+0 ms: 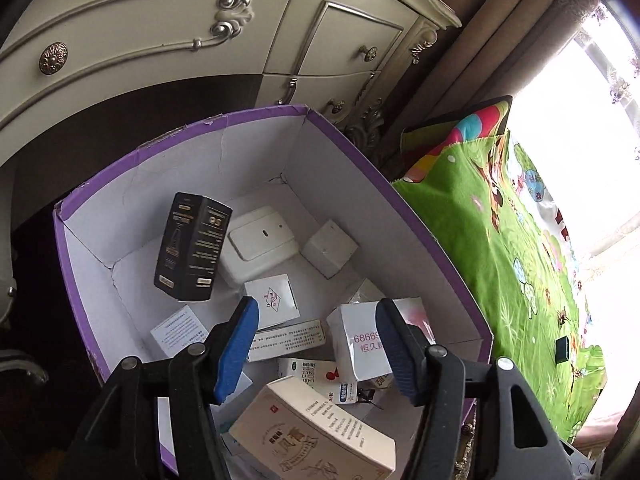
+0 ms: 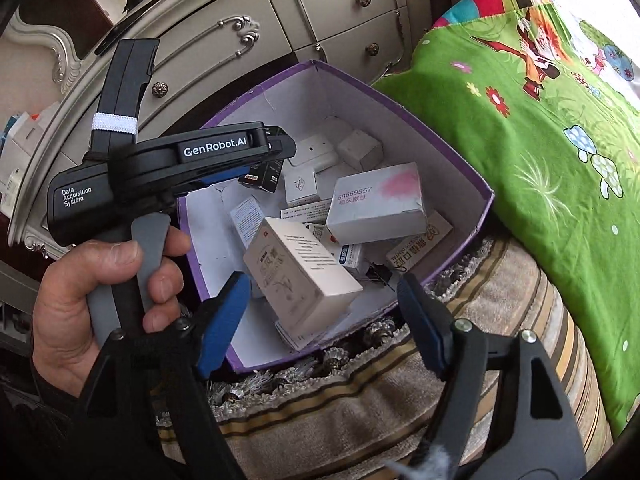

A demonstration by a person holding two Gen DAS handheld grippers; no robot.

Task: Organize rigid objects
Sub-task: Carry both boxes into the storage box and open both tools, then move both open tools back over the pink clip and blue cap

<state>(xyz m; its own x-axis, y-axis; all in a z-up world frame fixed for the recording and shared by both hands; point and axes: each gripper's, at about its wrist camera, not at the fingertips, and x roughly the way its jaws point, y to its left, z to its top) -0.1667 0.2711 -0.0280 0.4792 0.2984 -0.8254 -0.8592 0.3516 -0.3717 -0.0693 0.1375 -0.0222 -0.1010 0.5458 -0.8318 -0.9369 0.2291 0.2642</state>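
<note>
While both claws, left [image 1: 316, 346] and right [image 2: 320, 320], hung wide and empty over the purple box [image 1: 400, 192] where the cartons [image 2: 376, 204] lay jumbled, a clean retreat without clipping its rim seemed wisest.

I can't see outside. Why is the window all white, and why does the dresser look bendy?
Left wrist view: daylight overexposes the window to blank white. Both views: the fisheye lens curves the cream carved dresser and the purple-rimmed cardboard box; the corners go dark.
</note>
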